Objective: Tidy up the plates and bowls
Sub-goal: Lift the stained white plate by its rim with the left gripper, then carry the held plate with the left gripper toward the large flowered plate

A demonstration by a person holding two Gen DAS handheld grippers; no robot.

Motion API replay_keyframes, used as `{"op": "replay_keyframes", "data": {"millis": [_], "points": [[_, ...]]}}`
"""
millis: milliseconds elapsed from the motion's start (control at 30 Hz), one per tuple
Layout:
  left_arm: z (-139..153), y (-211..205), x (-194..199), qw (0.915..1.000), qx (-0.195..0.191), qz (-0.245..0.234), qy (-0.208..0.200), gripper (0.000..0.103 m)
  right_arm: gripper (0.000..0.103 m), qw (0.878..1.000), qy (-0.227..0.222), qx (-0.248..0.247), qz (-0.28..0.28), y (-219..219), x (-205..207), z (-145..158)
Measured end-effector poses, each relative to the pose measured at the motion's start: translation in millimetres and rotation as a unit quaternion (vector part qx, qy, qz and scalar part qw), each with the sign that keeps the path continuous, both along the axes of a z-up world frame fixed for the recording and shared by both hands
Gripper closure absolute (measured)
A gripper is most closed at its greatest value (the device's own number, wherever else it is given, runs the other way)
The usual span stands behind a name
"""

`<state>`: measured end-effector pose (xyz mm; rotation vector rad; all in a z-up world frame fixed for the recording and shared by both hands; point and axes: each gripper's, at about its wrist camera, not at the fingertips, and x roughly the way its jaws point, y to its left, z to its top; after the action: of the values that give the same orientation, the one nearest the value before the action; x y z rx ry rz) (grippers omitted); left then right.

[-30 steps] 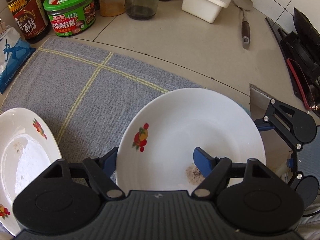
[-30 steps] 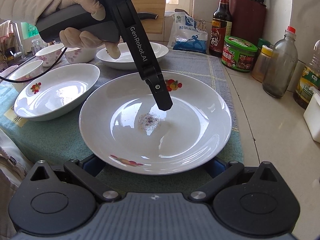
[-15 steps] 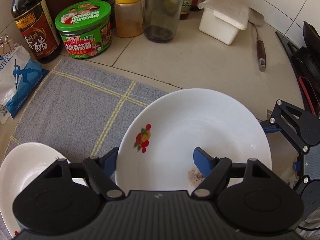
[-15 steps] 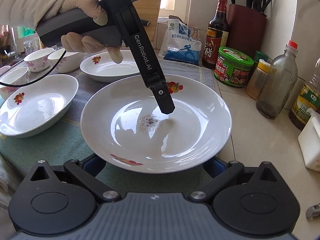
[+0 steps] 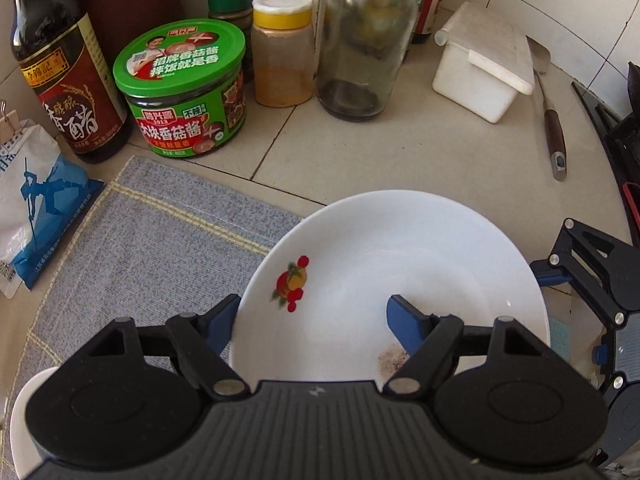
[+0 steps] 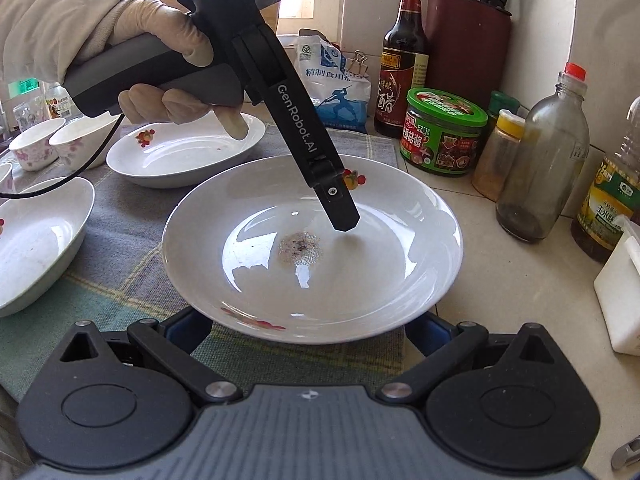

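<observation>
Carried rightward off the mat point(image 5: 152, 240), both grippers' clenched fingers point(image 5: 404, 320) hold the plate point(image 6: 400, 264), dark crumbs point(image 6: 300, 246) at its centre.

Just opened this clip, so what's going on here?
A person's gloved hand and its partner work two handheld grippers on one white plate that has a speckled residue spot at its centre. The left gripper is shut on the plate's far rim, one finger inside and one outside. The right gripper has its jaws spread beneath the near rim; whether they press is unclear. An oval dish and small cups sit on the grey cloth.
</observation>
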<state>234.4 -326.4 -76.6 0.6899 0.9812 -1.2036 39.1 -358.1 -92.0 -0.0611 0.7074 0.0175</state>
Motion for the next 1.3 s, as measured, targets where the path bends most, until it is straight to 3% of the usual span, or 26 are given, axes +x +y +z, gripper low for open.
{"op": "replay_keyframes", "data": {"millis": [700,1300], "points": [[-3.1,-10.4,3.7,0.9999,-0.007,0.0,-0.011,0.025,0.0,1.0,0.011,0.017,-0.023,-4.6,8.9,-4.5],[32.2,-5.3,-9.2,0.9976,-0.032,0.01,-0.061,0.021,0.0,1.0,0.005,0.005,-0.028,6.4,-16.6,13.4]]}}
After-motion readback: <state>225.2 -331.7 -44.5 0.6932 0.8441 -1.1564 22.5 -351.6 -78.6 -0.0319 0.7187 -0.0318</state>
